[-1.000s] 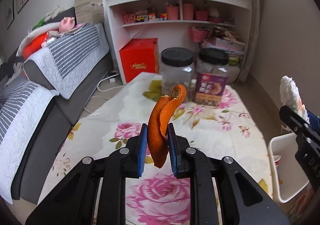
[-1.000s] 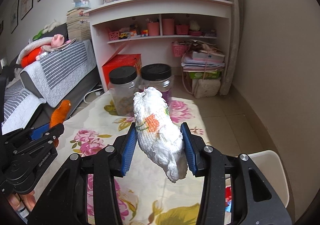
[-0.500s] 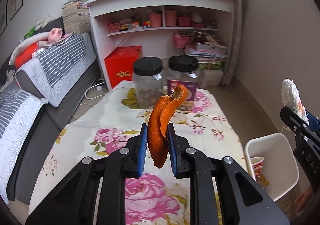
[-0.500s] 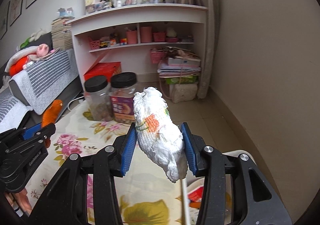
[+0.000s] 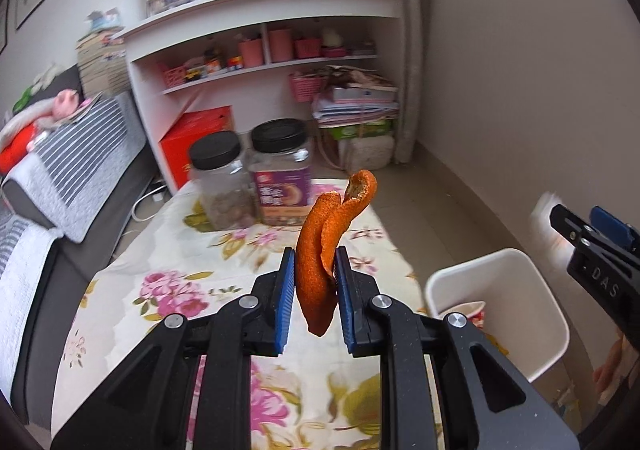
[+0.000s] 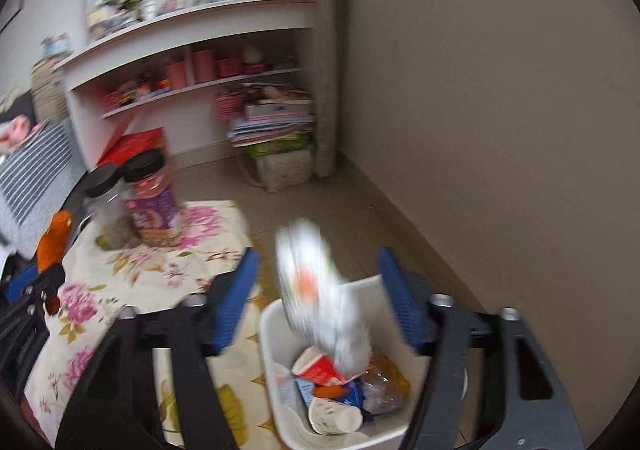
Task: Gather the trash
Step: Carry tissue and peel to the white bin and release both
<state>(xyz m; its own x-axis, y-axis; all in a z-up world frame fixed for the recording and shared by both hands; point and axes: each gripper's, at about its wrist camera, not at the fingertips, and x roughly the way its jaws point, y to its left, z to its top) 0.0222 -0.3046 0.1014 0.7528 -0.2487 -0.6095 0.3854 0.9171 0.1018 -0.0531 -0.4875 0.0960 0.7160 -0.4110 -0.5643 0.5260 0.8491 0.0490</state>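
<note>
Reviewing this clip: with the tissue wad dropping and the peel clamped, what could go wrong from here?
1. The tissue wad, free between the right hand-held gripper's just-opened jaws, falls near the white bin's far rim and might bounce out.
2. The orange peel in the left hand-held gripper hangs over the tablecloth, not the bin; releasing now would miss.

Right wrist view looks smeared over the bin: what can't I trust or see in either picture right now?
- Crumpled tissue: motion-blurred between the right claw's just-opened pads, above the white bin; contact unclear.
- Bin bottom: covered by cups and wrappers in the right wrist view; in the left wrist view, hidden behind its near wall.
- Right claw: cut off by the left wrist view's edge.
- Jar label: blurred, unreadable.
</note>
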